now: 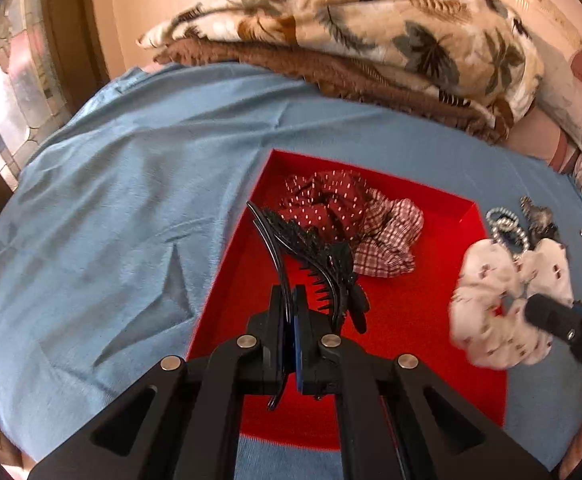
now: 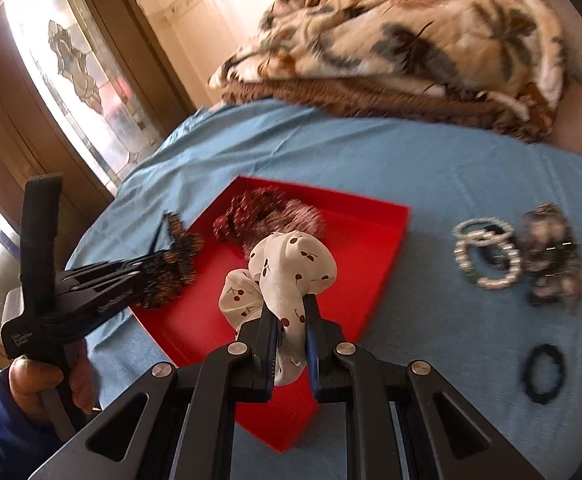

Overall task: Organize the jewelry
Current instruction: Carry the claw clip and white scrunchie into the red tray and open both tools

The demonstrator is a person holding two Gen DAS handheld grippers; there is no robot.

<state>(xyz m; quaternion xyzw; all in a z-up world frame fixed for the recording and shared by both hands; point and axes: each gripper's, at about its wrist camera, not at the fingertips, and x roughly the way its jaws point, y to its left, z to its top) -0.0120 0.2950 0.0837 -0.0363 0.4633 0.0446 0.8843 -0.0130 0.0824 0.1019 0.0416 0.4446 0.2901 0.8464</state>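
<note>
I'm looking into the red tray [image 1: 443, 344] on the blue bed sheet [image 1: 103, 208]: two scrunchies are sitting at its far end, a dark red dotted one [image 1: 323, 200] and a checked one [image 1: 387, 236], touching each other. Rest of the tray floor is showing bare red.

L claw [image 1: 289, 312] is clenched on a black hair clip [image 1: 311, 248], holding it over the tray's near-left part, teeth pointing right. R claw [image 2: 291, 320] is gripping the white cherry-print scrunchie [image 2: 291, 268], hanging it above the tray's near-right side.

Outside the tray, on the sheet to the right: pearl bracelets [image 2: 485, 254] lying just beside a grey patterned hair piece [image 2: 551, 256], and a black hair tie [image 2: 545, 372] nearer me, apart from both.

Tray's left edge is running near the sheet's left fall-off; lots of open sheet btwn tray and the folded leaf-print blanket [image 1: 371, 28] at the back.
</note>
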